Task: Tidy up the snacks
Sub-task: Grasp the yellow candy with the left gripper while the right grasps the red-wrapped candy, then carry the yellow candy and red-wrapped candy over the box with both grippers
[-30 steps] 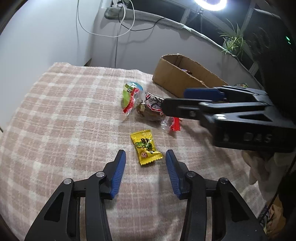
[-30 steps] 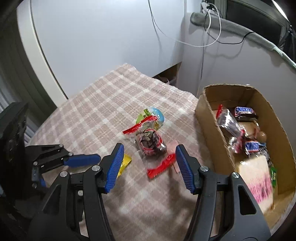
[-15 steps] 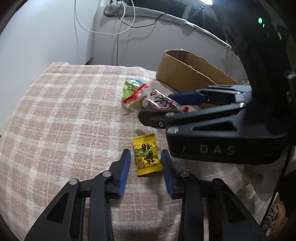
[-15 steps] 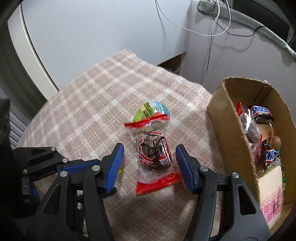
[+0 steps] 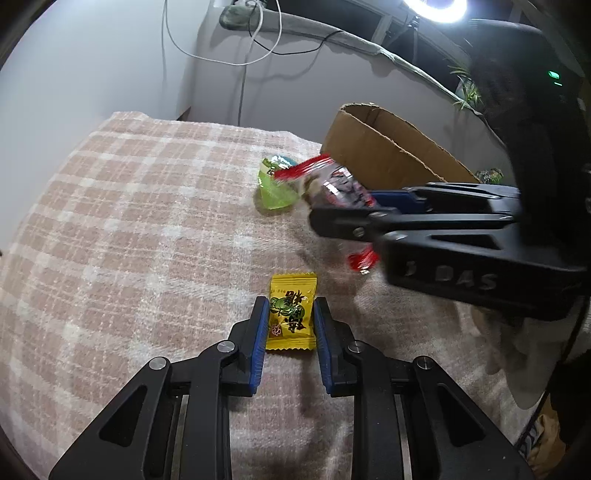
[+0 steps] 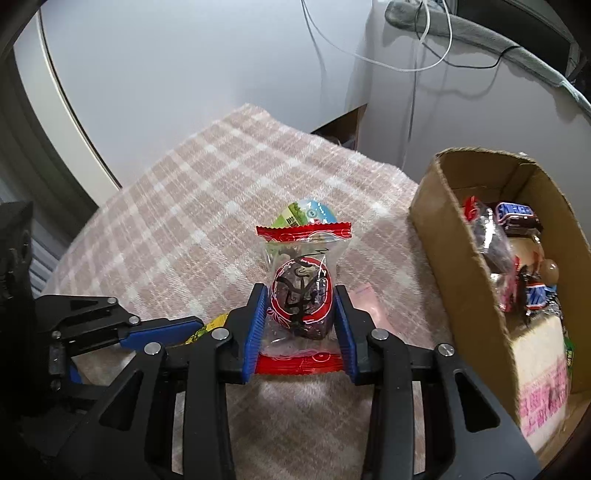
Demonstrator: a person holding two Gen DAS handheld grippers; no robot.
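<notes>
While my left tool (image 5: pixel 289 325) sits low on the plaid cloth (image 5: pixel 129 236) covering the tabletop, its blue pads (image 5: pixel 259 343) have narrowed onto the yellow candy (image 5: pixel 291 314), touching or all but touching the wrapper's edges; the candy lies flat on the cloth between them. My right tool (image 6: pixel 300 325) is clamped on the red-ended packet (image 6: pixel 301 295), pads pressed against both sides of the dark lump inside. In the left view that packet (image 5: pixel 334 186) is blurred and looks raised off the cloth, its lower red end (image 5: pixel 364 258) hanging under the tool.

The right tool's black body (image 5: pixel 461 236) crosses the left view just beyond and to the right of the candy, hiding part of the cloth there. Behind the packet sits a green cup snack (image 5: pixel 275 182) with a blue-green lid (image 6: pixel 306 214), still on the cloth, near the box.

The cardboard box (image 6: pixel 454 258) stands to my right, open on top, already holding a Snickers bar (image 6: pixel 517 216), another clear packet (image 6: pixel 491 240) and a pink-printed pack (image 6: pixel 543 387). Its near wall stands between the held packet and the snacks inside. White cables (image 5: pixel 243 55) hang down the wall behind, and a ring light (image 5: pixel 434 7) glares at the top of the left view.
</notes>
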